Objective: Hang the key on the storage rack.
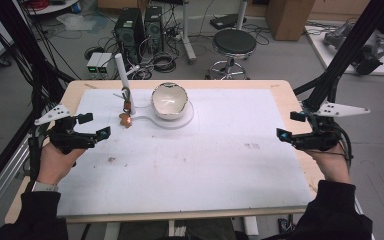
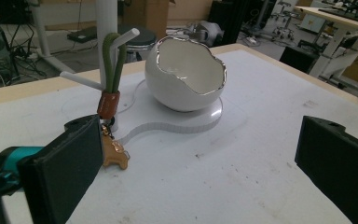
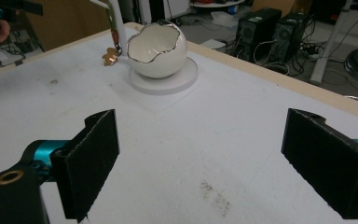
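A white egg-shaped bowl (image 1: 169,101) with a jagged silver rim sits on a round white base (image 1: 184,120) at the back of the white mat (image 1: 190,170). Left of it rises a white post (image 1: 124,80) with pegs. A green cord (image 2: 112,65) with a brown bead (image 2: 108,103) hangs from one peg, and its gold charm (image 1: 125,119) rests on the mat. My left gripper (image 1: 95,125) hovers open at the mat's left, pointing at the bowl (image 2: 186,74) and charm (image 2: 115,155). At the right edge my right gripper (image 1: 290,125) is open, facing the bowl (image 3: 156,49) from afar.
Behind the table stand a black stool (image 1: 234,44), two computer towers (image 1: 137,27) and a cardboard box (image 1: 290,17) among floor cables. Black frame struts (image 1: 350,45) slant down at the table's right side. Small dark smudges (image 1: 111,160) mark the mat.
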Motion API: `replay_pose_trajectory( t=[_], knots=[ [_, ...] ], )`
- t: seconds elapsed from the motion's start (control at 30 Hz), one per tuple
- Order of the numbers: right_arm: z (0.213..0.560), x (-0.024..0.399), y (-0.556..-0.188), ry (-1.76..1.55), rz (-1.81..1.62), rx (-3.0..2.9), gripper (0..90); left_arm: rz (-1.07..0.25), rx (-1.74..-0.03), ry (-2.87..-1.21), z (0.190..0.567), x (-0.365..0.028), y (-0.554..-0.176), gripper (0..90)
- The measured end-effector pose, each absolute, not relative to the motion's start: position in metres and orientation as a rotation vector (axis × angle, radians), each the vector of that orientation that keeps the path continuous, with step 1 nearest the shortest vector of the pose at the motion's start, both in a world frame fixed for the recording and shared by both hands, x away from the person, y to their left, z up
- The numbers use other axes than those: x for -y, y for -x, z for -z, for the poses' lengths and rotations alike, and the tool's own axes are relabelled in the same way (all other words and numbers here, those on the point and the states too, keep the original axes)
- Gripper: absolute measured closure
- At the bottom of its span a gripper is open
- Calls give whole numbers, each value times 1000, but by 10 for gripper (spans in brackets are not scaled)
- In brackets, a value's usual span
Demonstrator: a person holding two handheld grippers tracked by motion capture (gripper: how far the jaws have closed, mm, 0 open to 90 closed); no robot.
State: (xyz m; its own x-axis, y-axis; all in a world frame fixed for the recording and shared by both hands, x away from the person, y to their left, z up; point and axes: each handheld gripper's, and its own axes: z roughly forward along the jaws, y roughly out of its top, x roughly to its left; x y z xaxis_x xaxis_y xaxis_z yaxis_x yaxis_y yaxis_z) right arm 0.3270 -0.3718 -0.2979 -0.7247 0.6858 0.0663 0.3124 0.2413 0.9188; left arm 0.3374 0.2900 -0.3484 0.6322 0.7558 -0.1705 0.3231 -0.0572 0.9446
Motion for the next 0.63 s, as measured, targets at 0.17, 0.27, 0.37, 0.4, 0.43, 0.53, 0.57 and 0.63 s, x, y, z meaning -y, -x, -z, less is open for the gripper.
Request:
replay_pose_trajectory(
  t=[0.17,0.27,0.37,0.4,0.43,0.53,0.57,0.63],
  knots=[
    [302,392,-318,-948,-1521,-2155,107,-458,-909,-1647,347,-288,-335,17],
    [304,396,-317,-956,-1525,-2157,107,-459,-900,-1649,345,-284,-335,17],
    [306,399,-318,-977,-1538,-2142,107,-467,-881,-1661,344,-281,-334,17],
    [306,399,-317,-982,-1546,-2134,107,-470,-884,-1666,345,-280,-334,17],
    [306,399,-317,-983,-1554,-2124,107,-470,-887,-1673,345,-280,-334,17],
    [305,398,-318,-971,-1579,-2104,107,-471,-895,-1680,346,-280,-335,17],
    [305,397,-319,-966,-1574,-2102,107,-473,-898,-1684,346,-280,-335,17],
    [306,396,-320,-974,-1565,-2102,107,-482,-905,-1697,348,-278,-335,17]
  ],
)
